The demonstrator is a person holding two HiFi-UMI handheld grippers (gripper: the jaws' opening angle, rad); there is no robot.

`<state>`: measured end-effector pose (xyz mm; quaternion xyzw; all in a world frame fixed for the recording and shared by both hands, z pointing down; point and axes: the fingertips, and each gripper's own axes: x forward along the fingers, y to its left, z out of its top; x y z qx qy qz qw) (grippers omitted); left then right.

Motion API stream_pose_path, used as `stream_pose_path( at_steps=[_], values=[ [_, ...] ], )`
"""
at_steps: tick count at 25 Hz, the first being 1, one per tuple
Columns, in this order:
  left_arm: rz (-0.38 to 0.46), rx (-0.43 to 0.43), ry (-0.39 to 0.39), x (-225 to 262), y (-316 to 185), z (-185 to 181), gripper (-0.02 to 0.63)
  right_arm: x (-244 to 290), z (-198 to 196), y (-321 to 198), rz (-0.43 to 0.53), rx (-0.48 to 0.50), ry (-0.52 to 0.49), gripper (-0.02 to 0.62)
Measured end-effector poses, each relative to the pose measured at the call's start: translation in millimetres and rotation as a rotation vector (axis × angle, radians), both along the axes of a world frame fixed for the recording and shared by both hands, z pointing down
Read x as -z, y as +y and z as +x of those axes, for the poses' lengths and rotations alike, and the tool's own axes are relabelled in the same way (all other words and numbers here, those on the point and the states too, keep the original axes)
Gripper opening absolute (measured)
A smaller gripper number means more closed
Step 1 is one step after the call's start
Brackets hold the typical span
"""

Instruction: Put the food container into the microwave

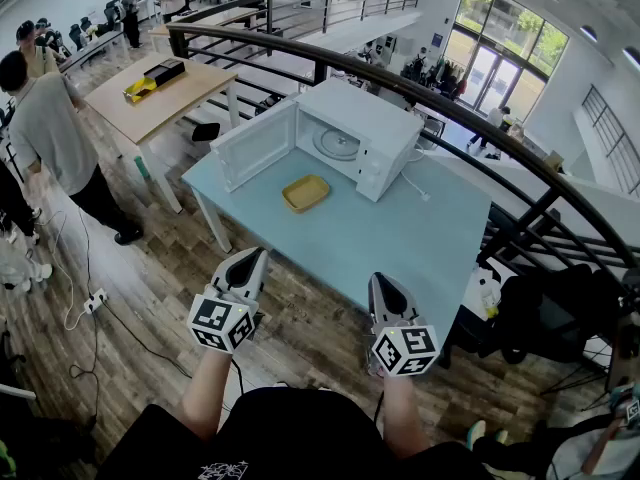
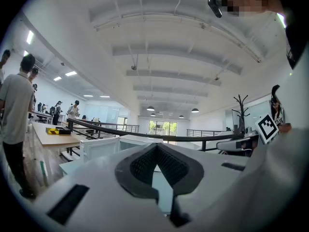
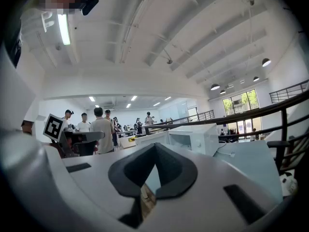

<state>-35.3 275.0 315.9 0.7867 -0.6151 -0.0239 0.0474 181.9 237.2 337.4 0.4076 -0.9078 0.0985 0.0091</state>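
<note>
- Head view: the food container [image 1: 306,193] is a shallow, yellow, rounded-rectangle tray. It lies flat on the light blue table [image 1: 400,238], just in front of the white microwave [image 1: 355,138].
- The microwave's door [image 1: 255,145] is swung wide open to the left, and the glass turntable shows inside.
- The left gripper [image 1: 250,257] and right gripper [image 1: 379,282] are held side by side over the wooden floor at the table's near edge. They are well apart from the container, and both point forward toward the table. The person's forearms reach out behind them.
- Left gripper view: the left gripper [image 2: 157,146] has its dark pads meeting at the tips and nothing between them. It aims over the table [image 2: 72,167] toward the microwave [image 2: 104,148].
- Right gripper view: the right gripper [image 3: 155,146] likewise has its tips together and holds nothing. The microwave [image 3: 193,137] and table [image 3: 246,163] lie ahead and to the right.
</note>
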Motion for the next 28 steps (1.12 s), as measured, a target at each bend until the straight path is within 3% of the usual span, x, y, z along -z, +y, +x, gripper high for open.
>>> stream_pose_path(
  at_steps=[8, 28],
  values=[
    [0.009, -0.007, 0.014, 2.7, 3.8, -2.9, 0.006, 4.1, -4.6, 3.6, 0.011, 0.0, 0.013, 0.006],
    [0.017, -0.055, 0.011, -6.2, 35.4, -38.2, 0.006, 5.4, -36.5, 31.4, 0.002, -0.029, -0.061, 0.006]
  ],
)
